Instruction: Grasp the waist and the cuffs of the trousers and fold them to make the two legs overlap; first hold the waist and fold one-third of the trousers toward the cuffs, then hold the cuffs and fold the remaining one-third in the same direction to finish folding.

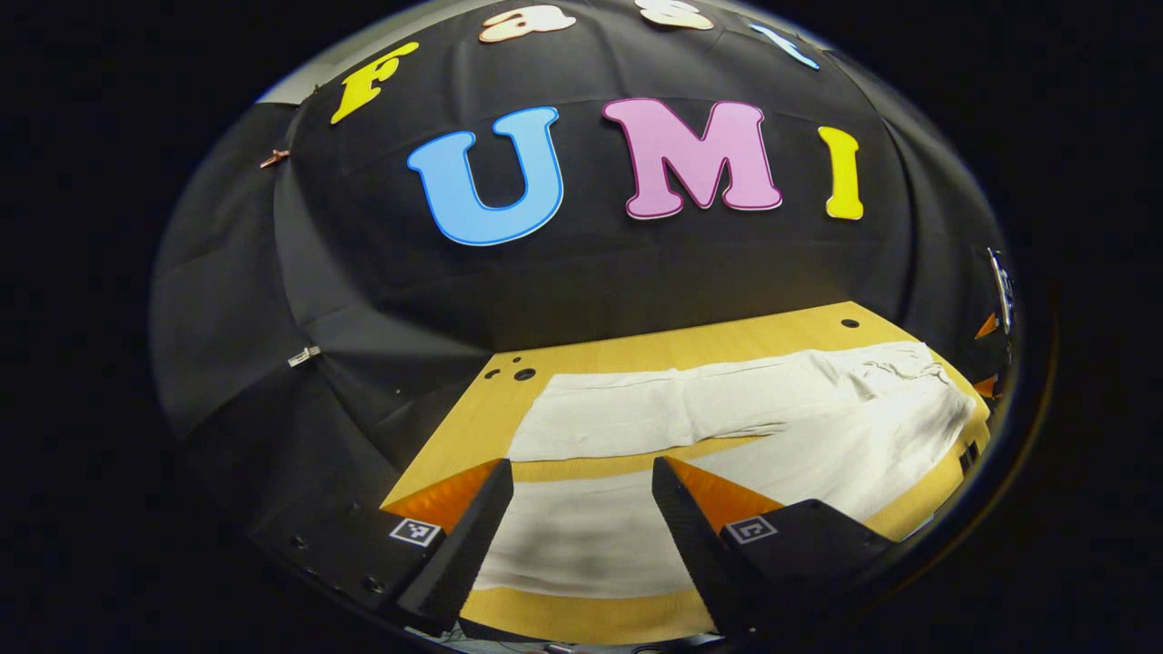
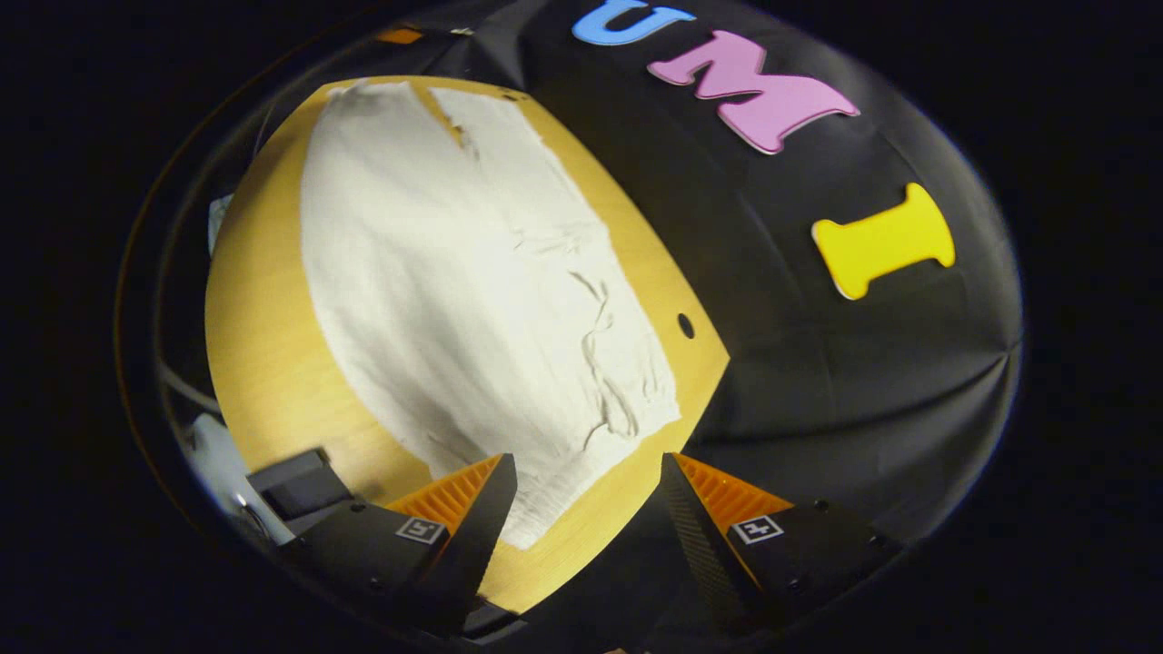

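Trousers (image 1: 727, 409) flat on table (image 1: 472, 427), waist end cut off, left hand-held gripper (image 1: 581, 531) and right hand-held gripper (image 2: 589, 518) both agape, empty

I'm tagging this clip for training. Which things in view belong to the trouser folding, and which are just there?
Part of the job:
- white trousers, spread flat, legs apart
- left tool, open over a leg end
- right tool, open by the waist end

Just there:
- wooden table under the trousers
- dark box at the table's edge

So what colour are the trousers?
Plain off-white trousers, no pattern, clearest in the right gripper view.
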`<state>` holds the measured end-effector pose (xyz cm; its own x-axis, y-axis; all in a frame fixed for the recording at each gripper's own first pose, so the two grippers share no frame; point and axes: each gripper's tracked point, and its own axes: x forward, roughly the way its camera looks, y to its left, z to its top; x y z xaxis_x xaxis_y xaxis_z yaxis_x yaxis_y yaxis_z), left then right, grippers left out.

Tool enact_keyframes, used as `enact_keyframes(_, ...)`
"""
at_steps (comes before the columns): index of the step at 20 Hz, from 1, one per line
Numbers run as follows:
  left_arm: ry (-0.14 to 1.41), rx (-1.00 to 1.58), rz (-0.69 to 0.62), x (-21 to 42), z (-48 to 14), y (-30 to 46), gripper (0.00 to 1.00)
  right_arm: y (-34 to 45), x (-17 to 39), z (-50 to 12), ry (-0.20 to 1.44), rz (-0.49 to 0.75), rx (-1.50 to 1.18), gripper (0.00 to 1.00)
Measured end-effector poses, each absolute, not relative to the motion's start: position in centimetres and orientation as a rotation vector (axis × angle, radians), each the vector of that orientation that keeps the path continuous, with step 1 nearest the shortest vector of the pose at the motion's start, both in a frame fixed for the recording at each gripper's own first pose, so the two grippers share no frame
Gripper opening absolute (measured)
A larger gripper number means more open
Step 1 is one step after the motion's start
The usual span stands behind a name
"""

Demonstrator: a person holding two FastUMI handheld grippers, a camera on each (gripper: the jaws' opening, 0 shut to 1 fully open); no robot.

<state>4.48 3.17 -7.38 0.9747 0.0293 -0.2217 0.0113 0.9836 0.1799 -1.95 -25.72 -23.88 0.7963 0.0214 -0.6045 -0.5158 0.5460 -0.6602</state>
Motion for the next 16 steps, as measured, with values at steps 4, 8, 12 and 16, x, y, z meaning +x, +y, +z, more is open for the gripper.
enact_keyframes(4,0.262,0.182,0.031,3.6,-8.3,2.7,0.98,-26.3,-2.8,-26.8,0.628,0.471,-1.024,0.98)
enact_keyframes(8,0.289,0.179,0.047,3.3,-9.1,1.8,0.98,-28.0,-4.5,-29.2,0.695,0.531,-1.061,0.98)
enact_keyframes(12,0.308,0.16,0.06,3.3,-9.2,0.6,0.98,-27.7,-4.2,-30.5,0.694,0.58,-1.104,0.87)
enact_keyframes(16,0.318,0.169,0.068,3.3,-9.5,0.3,0.98,-27.7,-2.4,-31.1,0.715,0.553,-1.113,0.94)
